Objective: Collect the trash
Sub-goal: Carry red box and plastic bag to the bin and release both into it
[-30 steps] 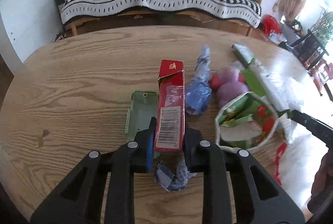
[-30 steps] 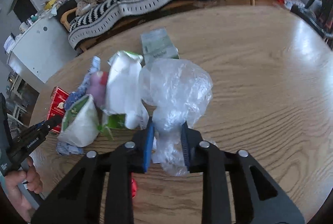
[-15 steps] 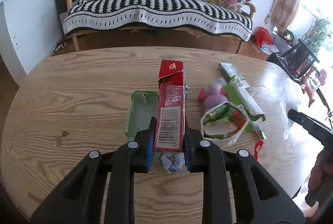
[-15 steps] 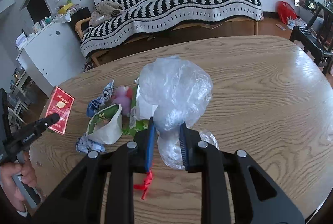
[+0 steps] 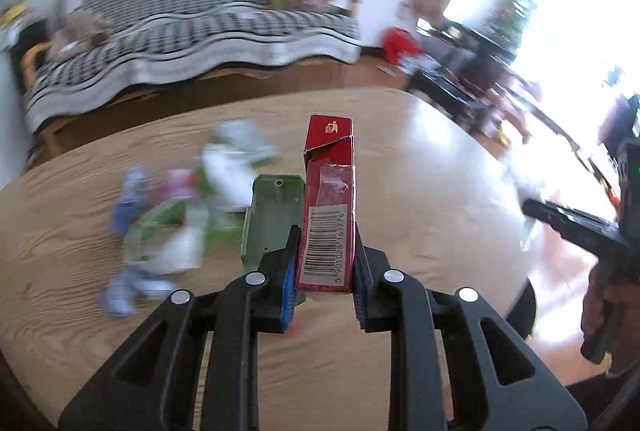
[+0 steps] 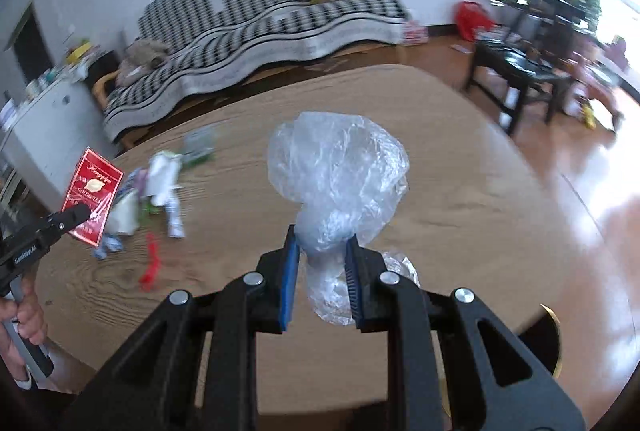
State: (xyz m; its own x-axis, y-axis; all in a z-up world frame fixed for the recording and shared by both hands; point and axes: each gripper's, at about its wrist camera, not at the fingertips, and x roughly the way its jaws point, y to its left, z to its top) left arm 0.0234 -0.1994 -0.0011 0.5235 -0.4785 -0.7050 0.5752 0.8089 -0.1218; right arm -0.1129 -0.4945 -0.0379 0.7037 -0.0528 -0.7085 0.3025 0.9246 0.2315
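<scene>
My left gripper (image 5: pixel 324 263) is shut on a red carton (image 5: pixel 329 215) with a barcode, held above the wooden table (image 5: pixel 60 295). A pale green plastic tray (image 5: pixel 274 215) shows just left of the carton; I cannot tell whether it hangs with it. My right gripper (image 6: pixel 322 263) is shut on a crumpled clear plastic bag (image 6: pixel 340 171), also lifted over the table. From the right wrist view the red carton (image 6: pixel 93 199) appears at the far left in the left gripper (image 6: pixel 76 217). A blurred heap of wrappers (image 5: pixel 172 215) lies on the table, with a red scrap (image 6: pixel 150 263) nearby.
A striped sofa (image 5: pixel 180 31) stands behind the table. A dark low table (image 6: pixel 520 71) and chairs are to the right on the wooden floor. A white cabinet (image 6: pixel 44 127) stands at the left. A dark round rim (image 6: pixel 548 343) shows beyond the table's near right edge.
Both grippers have swung to the right and risen with their loads. The heap of wrappers now sits to the left in both views, and the pictures are blurred by motion.
</scene>
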